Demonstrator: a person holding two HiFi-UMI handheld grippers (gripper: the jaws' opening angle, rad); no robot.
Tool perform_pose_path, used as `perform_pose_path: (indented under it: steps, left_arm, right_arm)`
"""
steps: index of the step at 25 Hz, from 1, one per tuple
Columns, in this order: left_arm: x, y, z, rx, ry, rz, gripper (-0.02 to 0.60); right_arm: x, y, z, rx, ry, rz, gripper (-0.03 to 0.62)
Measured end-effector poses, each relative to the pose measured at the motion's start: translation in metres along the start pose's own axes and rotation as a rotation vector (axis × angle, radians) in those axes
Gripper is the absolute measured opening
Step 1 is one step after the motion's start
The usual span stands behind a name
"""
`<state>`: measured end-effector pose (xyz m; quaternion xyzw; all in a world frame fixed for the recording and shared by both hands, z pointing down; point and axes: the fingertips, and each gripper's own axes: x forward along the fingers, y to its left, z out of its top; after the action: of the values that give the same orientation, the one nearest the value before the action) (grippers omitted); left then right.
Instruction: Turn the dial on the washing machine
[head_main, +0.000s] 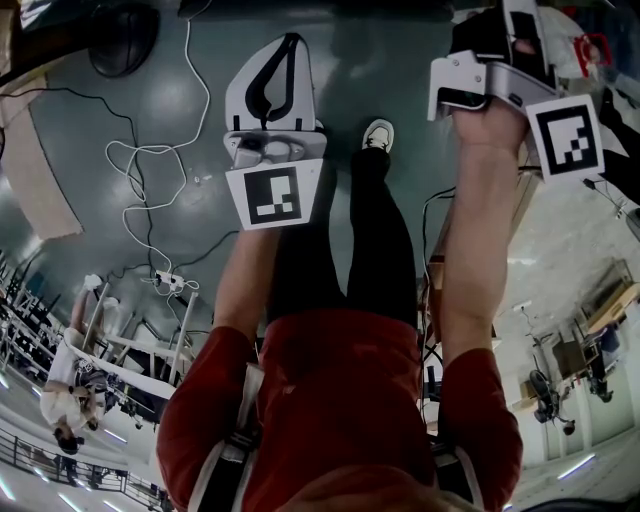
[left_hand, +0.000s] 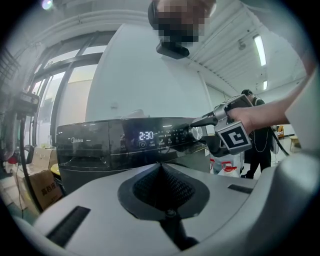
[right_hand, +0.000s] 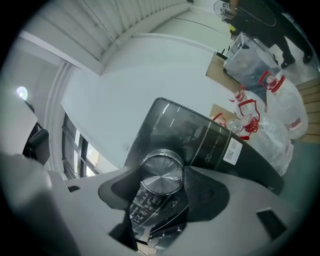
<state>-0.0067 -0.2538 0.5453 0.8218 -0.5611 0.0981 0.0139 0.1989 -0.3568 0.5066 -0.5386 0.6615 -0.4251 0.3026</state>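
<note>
Head view: the left tool, jaws together and empty, hangs aside over the floor; left gripper view: the right tool reaches level to the dark grey washing machine, clamped on its round silver metal dial to twist it; right gripper view: control panel close behind, open air around for rolling.

Dial at the right end of the washing machine front — between the right gripper jaws — bags farther right

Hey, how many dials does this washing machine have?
1. The silver dial sits right of the lit display, held between the fingers of the right gripper. Others may hide behind that gripper.
</note>
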Motion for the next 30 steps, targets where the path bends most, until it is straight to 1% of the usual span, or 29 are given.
perform_pose_path:
  steps: [7, 13, 14, 16, 17, 20, 23, 24, 26, 28, 30]
  left_arm:
    - [-0.006, 0.003, 0.0, 0.005, 0.009, 0.008, 0.017]
    - [-0.008, 0.007, 0.001, 0.002, 0.005, 0.012, 0.017]
    - [-0.009, 0.008, 0.002, 0.001, 0.004, 0.013, 0.017]
    - [-0.014, 0.007, 0.009, 0.002, -0.002, 0.014, 0.017]
    - [-0.018, 0.007, 0.014, 0.003, -0.006, 0.015, 0.015]
    - [-0.026, 0.007, 0.027, 0.005, -0.013, 0.021, 0.017]
    - [-0.027, 0.01, 0.036, -0.008, -0.013, 0.033, 0.017]
    - [-0.031, 0.01, 0.041, -0.015, -0.01, 0.037, 0.015]
    - [-0.044, 0.012, 0.056, -0.03, 0.002, 0.049, 0.017]
    - [-0.058, 0.014, 0.074, -0.052, 0.011, 0.065, 0.017]
    - [-0.077, 0.014, 0.094, -0.068, 0.025, 0.069, 0.017]
  right_arm:
    - [0.0, 0.003, 0.001, 0.028, -0.008, 0.005, 0.278]
    - [0.0, 0.007, -0.002, 0.016, -0.013, 0.014, 0.281]
    - [-0.002, 0.009, -0.004, 0.012, -0.012, 0.02, 0.288]
    - [-0.012, 0.016, -0.009, -0.005, -0.003, 0.03, 0.327]
    - [-0.019, 0.02, -0.011, -0.018, 0.003, 0.029, 0.333]
    - [-0.04, 0.016, -0.022, -0.034, 0.036, -0.005, 0.334]
    - [-0.058, -0.004, -0.033, -0.031, 0.072, -0.08, 0.333]
    - [-0.067, -0.007, -0.035, -0.051, 0.087, -0.112, 0.333]
    - [-0.087, -0.004, -0.037, -0.126, 0.126, -0.155, 0.328]
    - [-0.105, 0.009, -0.039, -0.165, 0.165, -0.159, 0.328]
    - [-0.123, 0.023, -0.045, -0.155, 0.197, -0.15, 0.321]
